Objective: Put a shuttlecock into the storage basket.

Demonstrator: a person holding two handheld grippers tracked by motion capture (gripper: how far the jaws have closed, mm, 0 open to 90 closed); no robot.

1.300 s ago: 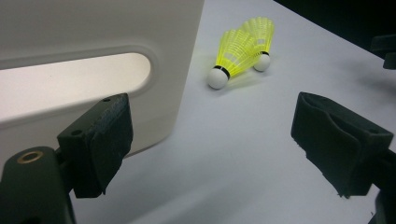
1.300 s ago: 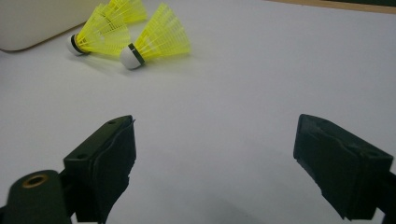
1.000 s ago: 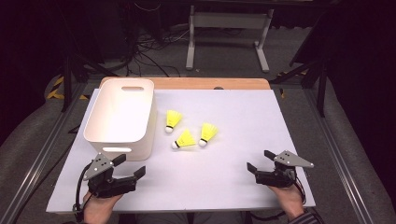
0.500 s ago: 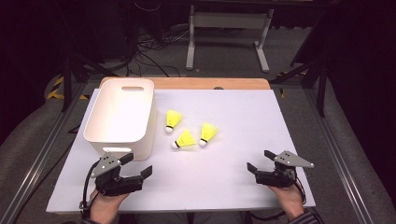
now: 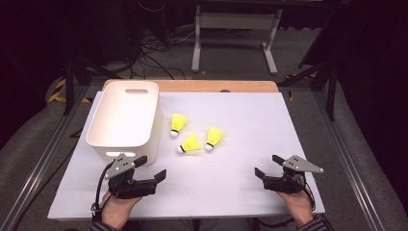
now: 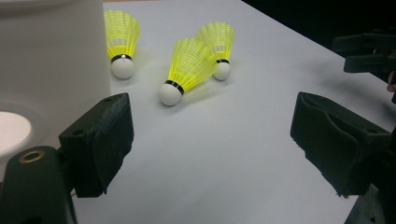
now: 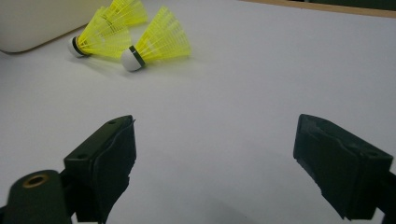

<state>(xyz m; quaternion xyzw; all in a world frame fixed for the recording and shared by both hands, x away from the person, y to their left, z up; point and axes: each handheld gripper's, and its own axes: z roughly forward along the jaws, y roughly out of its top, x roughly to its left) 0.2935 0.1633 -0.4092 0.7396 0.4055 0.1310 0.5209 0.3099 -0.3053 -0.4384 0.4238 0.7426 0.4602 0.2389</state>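
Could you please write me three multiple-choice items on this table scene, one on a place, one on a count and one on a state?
1. Where does the white bin stand on the table?
A. at its left side
B. at its right side
C. at its middle

2. How many yellow shuttlecocks lie on the table?
A. two
B. three
C. five

3. How are the left tongs?
A. shut on a shuttlecock
C. shut on nothing
B. open and holding nothing

Answers:
1 A: the bin stands left of the shuttlecocks, near the table's left edge.
2 B: one, a second and a third lie right of the bin.
3 B: the left gripper view shows the jaws wide apart over bare table.
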